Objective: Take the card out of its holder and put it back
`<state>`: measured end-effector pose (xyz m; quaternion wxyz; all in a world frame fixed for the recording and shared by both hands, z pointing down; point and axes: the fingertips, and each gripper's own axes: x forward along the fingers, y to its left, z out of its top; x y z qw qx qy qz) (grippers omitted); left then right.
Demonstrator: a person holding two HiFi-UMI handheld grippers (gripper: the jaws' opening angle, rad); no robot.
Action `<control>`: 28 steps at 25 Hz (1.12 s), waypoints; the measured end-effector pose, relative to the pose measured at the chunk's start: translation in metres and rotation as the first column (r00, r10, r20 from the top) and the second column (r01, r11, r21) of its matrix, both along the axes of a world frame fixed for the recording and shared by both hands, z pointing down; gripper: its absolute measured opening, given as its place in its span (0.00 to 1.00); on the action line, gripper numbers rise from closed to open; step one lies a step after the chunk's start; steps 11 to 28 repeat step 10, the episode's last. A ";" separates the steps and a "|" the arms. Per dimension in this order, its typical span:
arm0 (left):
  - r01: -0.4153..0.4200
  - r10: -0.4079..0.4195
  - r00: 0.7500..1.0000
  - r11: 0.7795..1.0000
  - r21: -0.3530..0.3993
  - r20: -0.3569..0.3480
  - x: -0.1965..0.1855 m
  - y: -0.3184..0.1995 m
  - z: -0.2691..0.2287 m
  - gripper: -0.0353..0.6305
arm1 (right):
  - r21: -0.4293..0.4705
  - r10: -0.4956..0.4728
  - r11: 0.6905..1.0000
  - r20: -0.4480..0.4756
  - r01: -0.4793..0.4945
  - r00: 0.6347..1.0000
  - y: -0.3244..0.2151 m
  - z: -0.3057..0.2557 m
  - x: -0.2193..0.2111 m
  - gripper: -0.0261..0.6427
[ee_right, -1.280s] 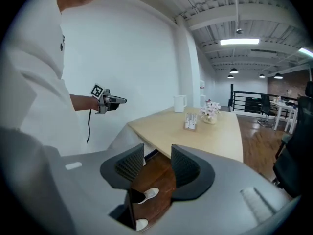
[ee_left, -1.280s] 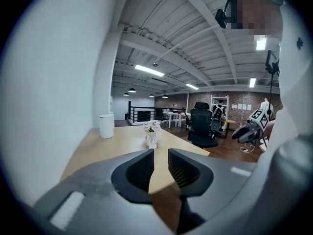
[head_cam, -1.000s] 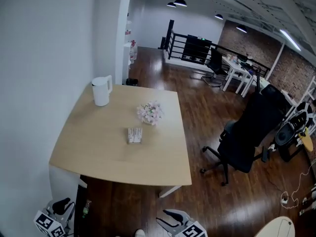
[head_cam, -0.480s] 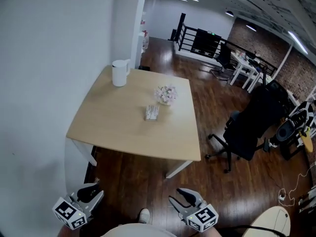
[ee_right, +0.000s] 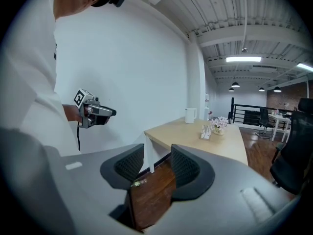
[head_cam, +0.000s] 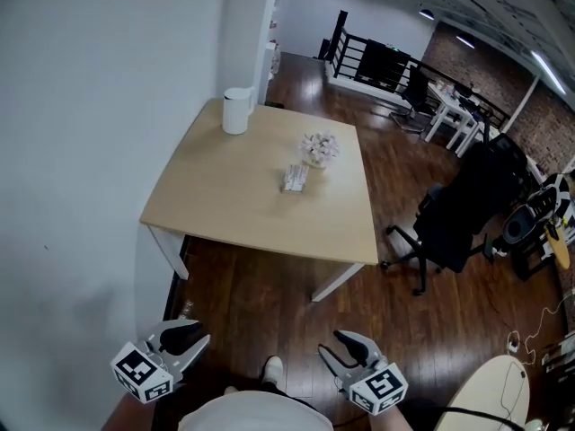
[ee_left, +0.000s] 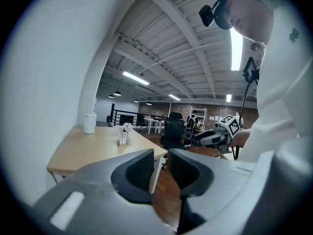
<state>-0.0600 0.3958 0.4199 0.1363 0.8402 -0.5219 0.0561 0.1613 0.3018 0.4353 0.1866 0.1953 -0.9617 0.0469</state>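
Left gripper view has the left gripper with its two ribbed pads standing apart, a clear gap between them and nothing in it; only dark wooden floor shows through the gap. Right gripper view gives the same for the right gripper: jaws parted, no object between them, floorboards behind.

Head view puts both grippers at the bottom of the frame, left one at lower left and right one at lower centre, each with its marker cube nearest the person and its jaws pointing up the frame. Both hang over the floor, well apart from the table.

That pale wooden table fills the upper centre of the head view, its left edge against a white wall. The card holder stands near the table's middle; it is too small to tell the card from the holder. Just beyond it, toward the top of the frame, is a small bunch of pale flowers. A white jug stands at the table's far left corner, by the wall. A black office chair stands on the floor at the right of the table.
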 end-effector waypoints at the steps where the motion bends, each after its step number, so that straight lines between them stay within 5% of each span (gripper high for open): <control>1: -0.008 0.008 1.000 1.000 0.000 -0.002 0.000 0.003 0.002 0.20 | -0.003 0.002 1.000 -0.003 -0.002 1.000 0.006 0.002 -0.001 0.31; 10: -0.072 0.072 0.997 0.997 -0.016 -0.017 0.004 0.036 0.015 0.20 | -0.014 -0.001 1.000 -0.024 0.001 1.000 0.052 0.012 -0.016 0.31; 28: -0.072 0.072 0.997 0.997 -0.016 -0.017 0.004 0.036 0.015 0.20 | -0.014 -0.001 1.000 -0.024 0.001 1.000 0.052 0.012 -0.016 0.31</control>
